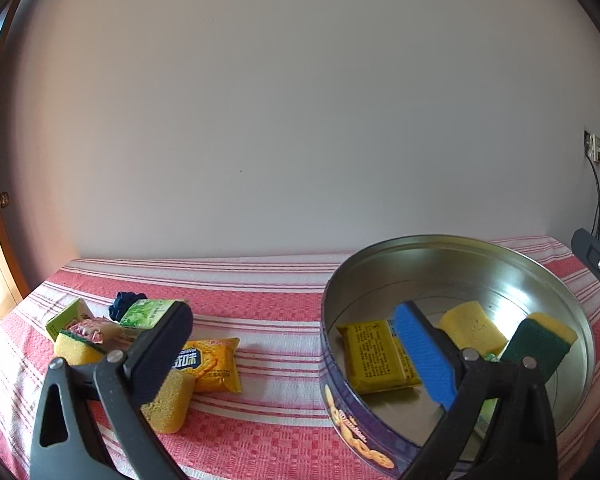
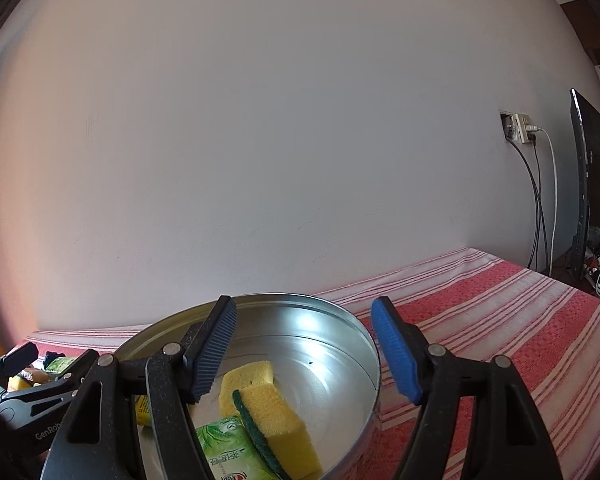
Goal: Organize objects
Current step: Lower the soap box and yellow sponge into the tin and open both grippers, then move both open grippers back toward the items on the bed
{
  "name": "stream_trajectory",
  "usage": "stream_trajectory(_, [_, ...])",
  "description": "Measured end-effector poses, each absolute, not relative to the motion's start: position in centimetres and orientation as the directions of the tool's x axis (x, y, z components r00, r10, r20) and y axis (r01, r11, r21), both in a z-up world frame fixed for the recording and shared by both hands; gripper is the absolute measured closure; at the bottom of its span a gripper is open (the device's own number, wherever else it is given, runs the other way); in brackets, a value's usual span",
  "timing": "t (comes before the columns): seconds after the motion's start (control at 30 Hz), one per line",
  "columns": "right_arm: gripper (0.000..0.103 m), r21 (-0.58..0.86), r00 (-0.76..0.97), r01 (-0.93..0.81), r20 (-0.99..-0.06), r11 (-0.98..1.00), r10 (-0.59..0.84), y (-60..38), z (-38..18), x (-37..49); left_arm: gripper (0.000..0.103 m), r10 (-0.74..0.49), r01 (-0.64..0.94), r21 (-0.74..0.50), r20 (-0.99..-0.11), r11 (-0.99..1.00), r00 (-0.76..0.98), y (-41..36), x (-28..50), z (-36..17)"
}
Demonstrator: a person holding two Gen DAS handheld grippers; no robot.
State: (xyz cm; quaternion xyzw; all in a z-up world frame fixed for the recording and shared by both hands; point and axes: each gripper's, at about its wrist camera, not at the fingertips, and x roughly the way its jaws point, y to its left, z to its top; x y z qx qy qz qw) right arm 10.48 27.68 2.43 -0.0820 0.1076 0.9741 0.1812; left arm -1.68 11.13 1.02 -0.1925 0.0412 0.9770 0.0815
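Left jaws: my left gripper stands spread wide, nothing between the pads. One finger hangs over the loose pile at lower left of the left wrist view, the blue-padded one over the tin's inside.

Right jaws: my right gripper is apart too, clamped on nothing. In its own view it straddles the tin's near wall, left pad inside, right pad outside over the cloth.

Tin: the round metal tin sits at lower right of the left view, on the cloth, lid off, so I can drop things straight in.

Already in: a yellow packet lies flat on the bottom, beside a plain yellow sponge and a green-backed sponge leaning on the wall. The right view also shows a green tea packet at the lower edge.

Still out: at lower left of the left view, an orange biscuit packet, a yellow sponge touching it, another green-backed sponge, a green carton, something dark blue.

Surface: red-and-white striped cloth, wall behind.

Read: both hands look empty, so I judge the pile comes next.
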Motion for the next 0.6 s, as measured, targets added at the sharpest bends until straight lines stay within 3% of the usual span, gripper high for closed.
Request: stream_trajectory(0.6, [0.031, 0.133, -0.925, -0.322, -0.254, -0.937, 0.281, 21.2, 2.3, 10.3, 0.002, 0.099, -0.118, 0.015, -0.442, -0.993, -0.892, 1.6, -1.7, 0.4])
